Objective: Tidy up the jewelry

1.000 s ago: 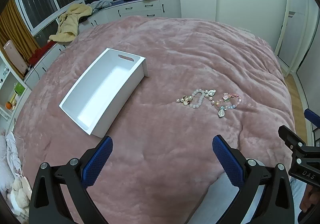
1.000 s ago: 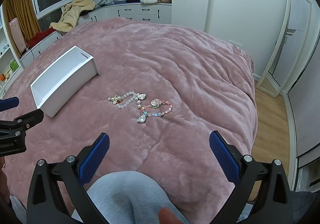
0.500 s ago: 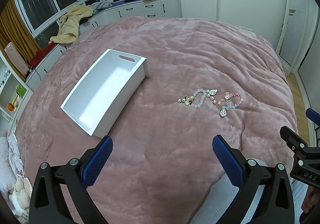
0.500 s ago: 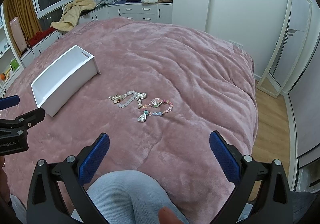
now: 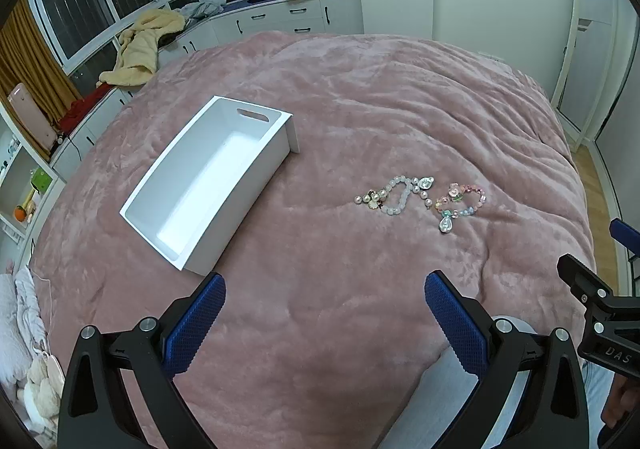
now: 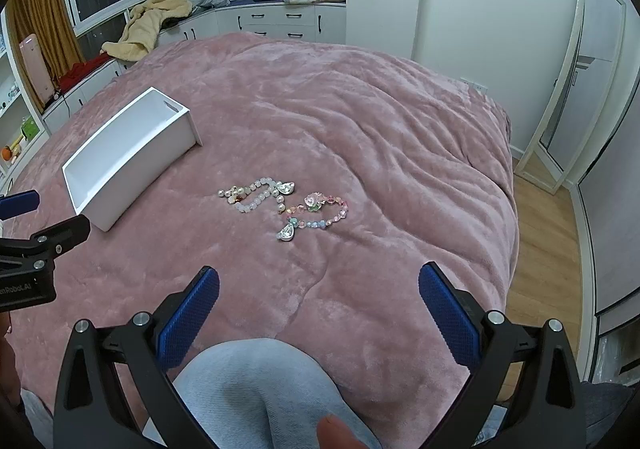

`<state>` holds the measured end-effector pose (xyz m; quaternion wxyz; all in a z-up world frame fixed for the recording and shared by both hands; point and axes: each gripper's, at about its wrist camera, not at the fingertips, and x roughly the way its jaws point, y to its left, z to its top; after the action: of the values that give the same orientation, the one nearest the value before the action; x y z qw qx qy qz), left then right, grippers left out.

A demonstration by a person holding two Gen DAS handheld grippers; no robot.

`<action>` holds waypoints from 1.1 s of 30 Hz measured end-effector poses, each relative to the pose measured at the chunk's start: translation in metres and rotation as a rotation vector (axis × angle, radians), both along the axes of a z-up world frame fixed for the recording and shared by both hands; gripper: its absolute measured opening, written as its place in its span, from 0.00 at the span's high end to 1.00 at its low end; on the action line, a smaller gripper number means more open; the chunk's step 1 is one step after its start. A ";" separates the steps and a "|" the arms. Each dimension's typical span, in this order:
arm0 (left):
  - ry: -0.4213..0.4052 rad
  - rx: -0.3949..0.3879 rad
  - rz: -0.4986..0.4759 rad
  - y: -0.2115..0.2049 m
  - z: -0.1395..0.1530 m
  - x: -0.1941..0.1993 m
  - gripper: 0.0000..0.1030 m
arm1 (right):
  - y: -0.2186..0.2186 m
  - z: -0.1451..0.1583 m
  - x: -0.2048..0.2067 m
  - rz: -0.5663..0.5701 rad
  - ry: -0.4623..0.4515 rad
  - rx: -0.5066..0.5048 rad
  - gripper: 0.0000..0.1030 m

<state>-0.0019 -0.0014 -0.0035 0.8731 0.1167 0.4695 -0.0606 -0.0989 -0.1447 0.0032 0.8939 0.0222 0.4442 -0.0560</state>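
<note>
A white rectangular bin (image 5: pixel 208 185) with a slot handle in its far end wall is seen lying on the left part of a pink plush blanket (image 5: pixel 360 97), its inside bare. To its right, well apart from it, two pieces of jewelry are laid side by side on the blanket: a pale pearl-and-white bead bracelet (image 5: pixel 394 195) with a silvery heart charm, and just beside it a pastel multicoloured bead bracelet (image 5: pixel 462 203) with a pink flower and a teardrop charm; whether the two strands touch cannot be told for certain, as the beads are small.

The left gripper (image 5: pixel 322 319) is held above the near edge of the blanket, its blue-padded fingers (image 5: pixel 194 323) spread wide with nothing between them. The right gripper (image 6: pixel 318 309) is likewise held wide apart and empty, over a knee in light denim (image 6: pixel 256 389). The bracelets (image 6: pixel 284 207) lie ahead of both grippers, untouched.
</note>
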 end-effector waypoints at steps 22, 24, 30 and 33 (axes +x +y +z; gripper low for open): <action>0.017 -0.001 -0.005 -0.005 -0.001 -0.001 0.02 | 0.000 -0.001 -0.002 0.000 -0.002 0.009 0.04; 0.015 0.000 -0.007 -0.006 -0.001 -0.002 0.02 | 0.001 -0.001 -0.002 -0.002 -0.004 0.008 0.04; 0.011 0.008 -0.006 -0.009 -0.001 -0.003 0.02 | -0.003 0.000 -0.003 -0.004 -0.006 0.011 0.04; 0.013 0.001 -0.008 -0.009 -0.001 -0.004 0.02 | -0.004 0.000 -0.003 -0.004 -0.007 0.013 0.04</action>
<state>-0.0061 -0.0103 -0.0044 0.8698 0.1187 0.4746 -0.0646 -0.1020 -0.1490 0.0033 0.8952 0.0291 0.4413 -0.0548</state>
